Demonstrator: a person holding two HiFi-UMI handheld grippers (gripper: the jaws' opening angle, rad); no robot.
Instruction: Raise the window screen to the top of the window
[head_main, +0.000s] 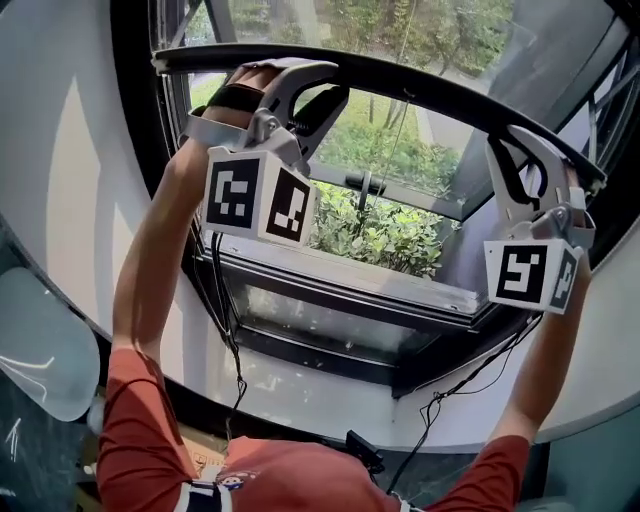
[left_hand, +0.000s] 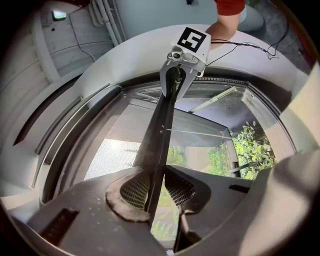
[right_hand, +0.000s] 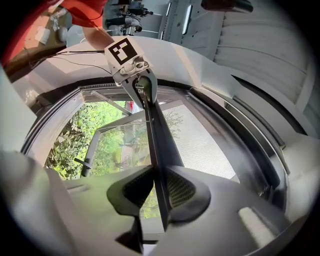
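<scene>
Up close, the left gripper (left_hand: 152, 187) has its 2 jaws partly closed on the thin dark bar (left_hand: 162, 125) of the window screen (left_hand: 115, 150), with the ribbed pads (left_hand: 135, 190) pressing on its 2 faces. The right gripper (right_hand: 159, 187) clamps the same bar in the same way, its jaws drawn in to the bar's thickness. Each gripper view shows the other gripper at the far end of the bar.

From the head view the bar runs side to side across the window, its long axis roughly level, and it looks bowed by the lens. It sits high in the opening, near the top of the picture. The left gripper holds it close to its left end and the right gripper close to its right end, well apart. Fine grey mesh (right_hand: 200, 145) spreads from 1 long edge of the bar.

Both forearms reach up and forward from red sleeves (head_main: 135, 440), the left forearm (head_main: 150, 270) and the right forearm (head_main: 555, 350) nearly parallel. The marker cubes (head_main: 258, 195) face the camera. A black cable (head_main: 225, 300) hangs down from the left gripper.

Beyond the bar stands the dark window frame (head_main: 330, 345), an opened glass pane with a handle (head_main: 365, 183), and green shrubs (head_main: 385, 235) outside.
</scene>
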